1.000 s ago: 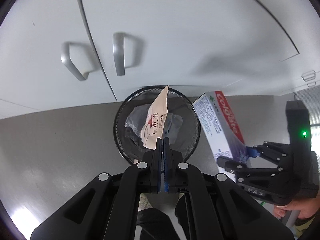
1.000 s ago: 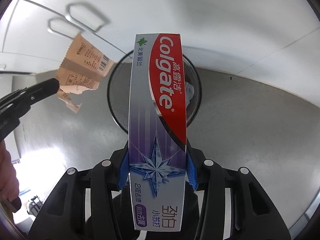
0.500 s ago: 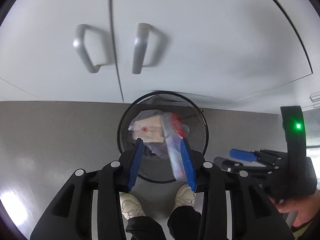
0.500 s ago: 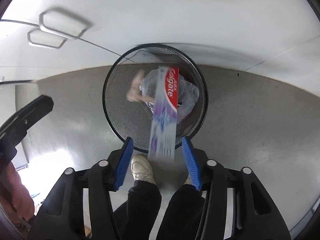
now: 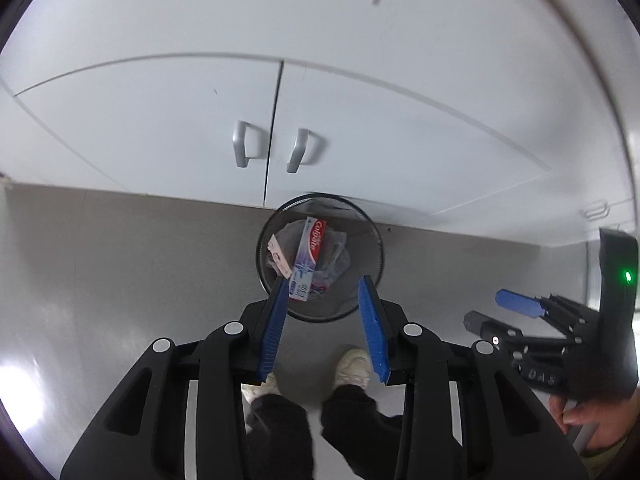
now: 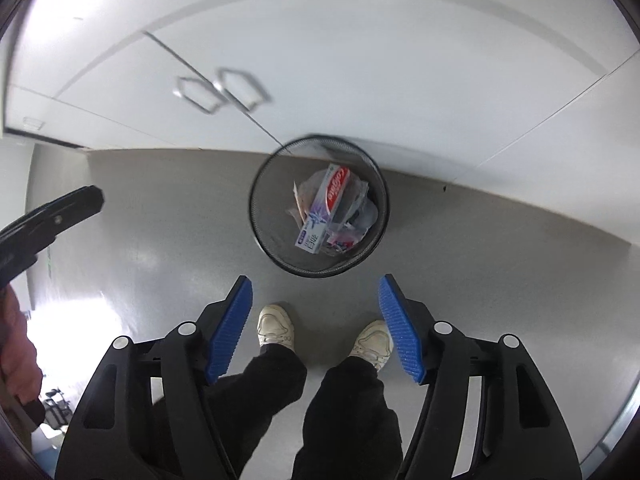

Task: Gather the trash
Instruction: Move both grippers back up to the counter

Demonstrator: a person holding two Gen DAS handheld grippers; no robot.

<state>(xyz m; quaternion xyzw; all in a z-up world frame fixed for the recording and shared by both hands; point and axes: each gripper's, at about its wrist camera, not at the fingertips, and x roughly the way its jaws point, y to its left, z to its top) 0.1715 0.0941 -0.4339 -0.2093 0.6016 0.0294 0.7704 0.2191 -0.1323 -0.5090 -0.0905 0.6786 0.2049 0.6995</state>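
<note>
The toothpaste box (image 6: 326, 209) and pink receipt (image 5: 279, 256) lie in the mesh bin (image 6: 260, 216) on crumpled plastic. The bin stands on grey floor against white cabinet doors (image 5: 168, 120) — shoes (image 6: 275, 324) just before it. Left tongs (image 5: 325, 320) released, empty; right tongs (image 6: 316, 328) have just been opening — empty.

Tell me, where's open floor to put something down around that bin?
Bare grey floor lies left of the wire bin, and more spreads right of it toward the white cabinets. It is crowded inside the bin, where the toothpaste box lies on wrappers, and near the person's shoes.
</note>
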